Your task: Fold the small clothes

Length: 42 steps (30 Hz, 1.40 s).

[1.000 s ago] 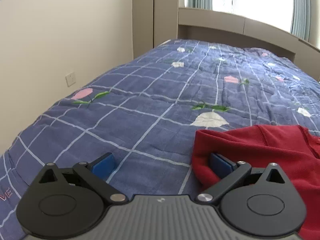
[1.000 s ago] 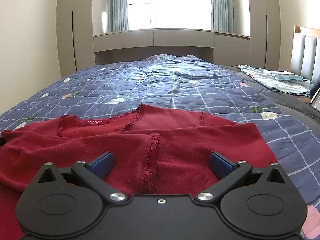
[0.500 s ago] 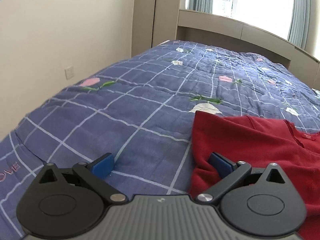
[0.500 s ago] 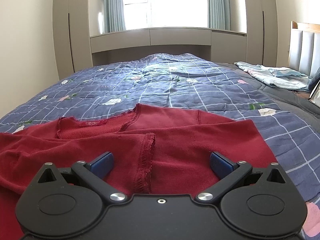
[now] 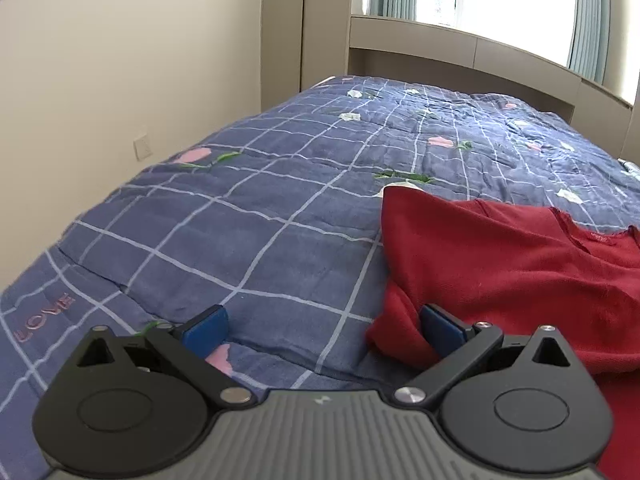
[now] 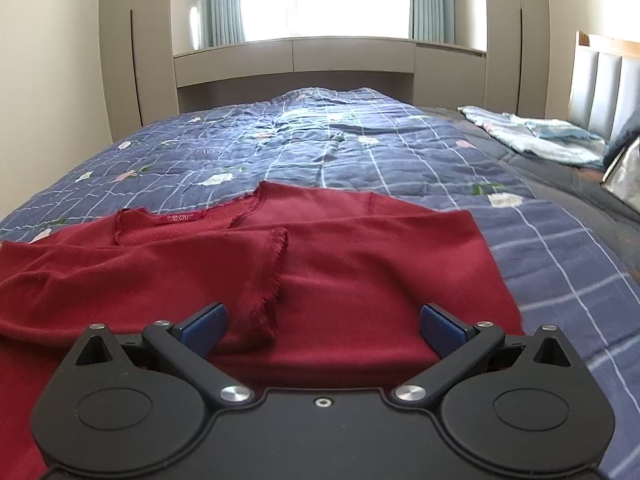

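Observation:
A dark red knit top (image 6: 328, 264) lies on the blue checked quilt (image 6: 360, 152), partly folded, one sleeve with a frayed cuff (image 6: 272, 280) laid across its front. In the left wrist view the same red top (image 5: 500, 264) fills the right side, its left edge bunched. My left gripper (image 5: 322, 326) is open, low over the quilt, with its right finger against the bunched red edge and its left finger over bare quilt. My right gripper (image 6: 322, 324) is open too, hovering over the top's near part with the cuff between its fingers.
The quilt (image 5: 280, 200) spreads far to the left, and a cream wall with a socket (image 5: 143, 147) borders the bed. Folded pale blue bedding (image 6: 536, 136) and a padded headboard (image 6: 604, 80) are at the right. Wardrobes and a window stand behind the bed.
The left gripper has drawn back and swung right, so more of the red top and its neckline shows. The right gripper has pulled back slightly. Both have stayed open.

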Tool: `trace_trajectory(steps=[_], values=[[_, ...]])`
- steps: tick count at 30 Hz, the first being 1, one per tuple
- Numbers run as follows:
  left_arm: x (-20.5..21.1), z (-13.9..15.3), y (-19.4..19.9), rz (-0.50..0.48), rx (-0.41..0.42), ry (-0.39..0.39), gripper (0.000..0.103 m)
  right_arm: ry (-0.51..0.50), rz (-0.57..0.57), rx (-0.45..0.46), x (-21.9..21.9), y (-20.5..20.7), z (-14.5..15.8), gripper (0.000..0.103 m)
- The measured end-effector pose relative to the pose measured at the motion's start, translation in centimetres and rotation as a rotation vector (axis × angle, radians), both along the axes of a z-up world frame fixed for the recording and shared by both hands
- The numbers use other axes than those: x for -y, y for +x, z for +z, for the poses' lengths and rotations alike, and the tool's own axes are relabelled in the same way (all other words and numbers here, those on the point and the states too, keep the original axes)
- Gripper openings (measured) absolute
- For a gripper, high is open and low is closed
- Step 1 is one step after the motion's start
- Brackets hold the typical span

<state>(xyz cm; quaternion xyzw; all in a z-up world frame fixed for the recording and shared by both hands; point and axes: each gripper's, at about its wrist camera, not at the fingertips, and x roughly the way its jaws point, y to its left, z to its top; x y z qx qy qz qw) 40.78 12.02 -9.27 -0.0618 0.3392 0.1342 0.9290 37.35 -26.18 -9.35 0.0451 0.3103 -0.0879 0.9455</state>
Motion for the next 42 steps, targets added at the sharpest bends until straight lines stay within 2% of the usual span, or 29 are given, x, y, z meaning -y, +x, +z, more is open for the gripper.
trace_trajectory(steps=[5,7,11,13,17,22,27,34,38,40,42], values=[[0.6,0.5,-3.8,-0.001,0.02,0.009,0.103,-0.002,0.033,-0.036,0.3,-3.6,0.2,0.103],[0.8,0.5,-5.6,-0.006,-0.011,0.025,0.103,-0.009,0.028,-0.06,0.4,-4.8,0.0,0.103],[1.8,1.3,-9.7,-0.014,-0.035,0.067,0.103,0.08,-0.004,-0.043,1.9,-8.3,0.5,0.103],[2.4,2.2,-12.1,-0.022,-0.034,0.075,0.103,0.095,-0.002,-0.044,2.1,-10.1,0.4,0.103],[3.8,4.4,-15.9,-0.038,-0.007,0.073,0.103,0.025,0.037,-0.043,0.9,-14.0,0.5,0.103],[6.0,7.0,-18.8,-0.059,0.048,0.078,0.103,-0.078,0.05,-0.031,-1.6,-18.4,0.2,0.103],[8.0,8.6,-21.0,-0.093,0.098,0.063,0.103,-0.017,0.009,0.008,-1.6,-22.5,-0.4,0.103],[9.4,9.1,-22.5,-0.135,0.1,0.078,0.103,-0.01,0.055,-0.008,-1.3,-26.4,0.9,0.103],[9.8,8.8,-23.3,-0.165,0.093,0.088,0.103,-0.076,0.115,0.033,-2.1,-29.0,2.2,0.103],[9.9,8.4,-24.0,-0.221,0.101,0.076,0.103,-0.133,0.175,0.061,-2.9,-30.3,2.7,0.103],[10.0,7.9,-25.2,-0.323,0.112,0.045,0.103,-0.195,0.254,0.084,-3.9,-31.5,3.1,0.102]])
